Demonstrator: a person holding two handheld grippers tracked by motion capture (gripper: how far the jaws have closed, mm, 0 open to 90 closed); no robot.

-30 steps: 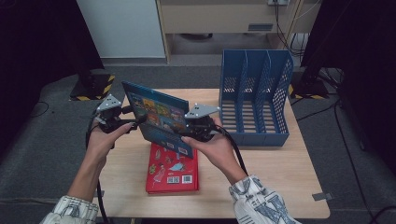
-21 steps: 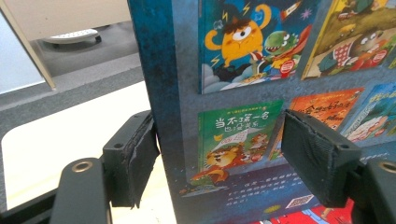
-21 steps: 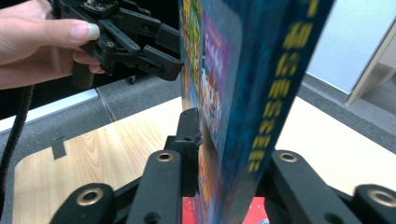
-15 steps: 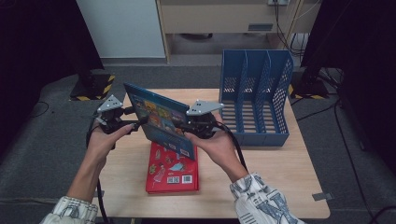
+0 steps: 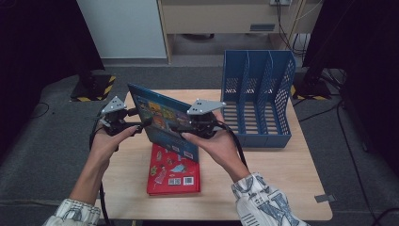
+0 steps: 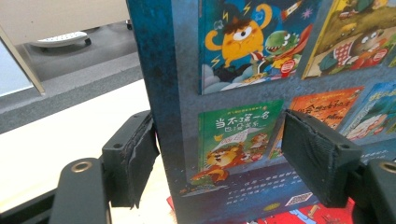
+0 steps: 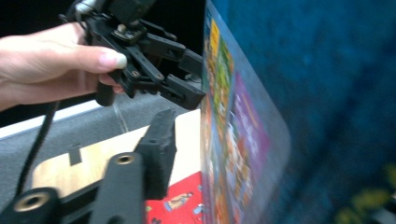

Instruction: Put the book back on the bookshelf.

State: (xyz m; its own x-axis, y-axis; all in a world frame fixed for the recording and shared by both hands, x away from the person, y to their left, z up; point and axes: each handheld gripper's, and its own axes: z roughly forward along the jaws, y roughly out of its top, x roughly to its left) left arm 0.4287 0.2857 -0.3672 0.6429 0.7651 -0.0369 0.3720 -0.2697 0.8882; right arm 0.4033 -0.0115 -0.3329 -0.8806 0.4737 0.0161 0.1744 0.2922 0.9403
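Observation:
A blue picture book (image 5: 162,120) stands upright in the air above the table, its cover (image 6: 243,93) facing my left gripper's camera. My left gripper (image 5: 141,123) is shut on the book's left edge, one pad (image 6: 140,163) behind it and the other pad (image 6: 313,163) on the cover. My right gripper (image 5: 181,128) is at the book's right side. Its jaws have just been opening: the book (image 7: 243,140) is between them, and the visible finger (image 7: 159,149) stands clear of it. A red book (image 5: 174,172) lies flat on the table underneath.
A blue mesh file organiser (image 5: 256,99) with several upright slots stands at the table's back right. The wooden table (image 5: 263,174) has bare room at the front right. Cables trail from both grippers towards the person, and dark floor surrounds the table.
The right gripper has edged slightly up beside the book. The blue book and the left gripper have stayed where they were.

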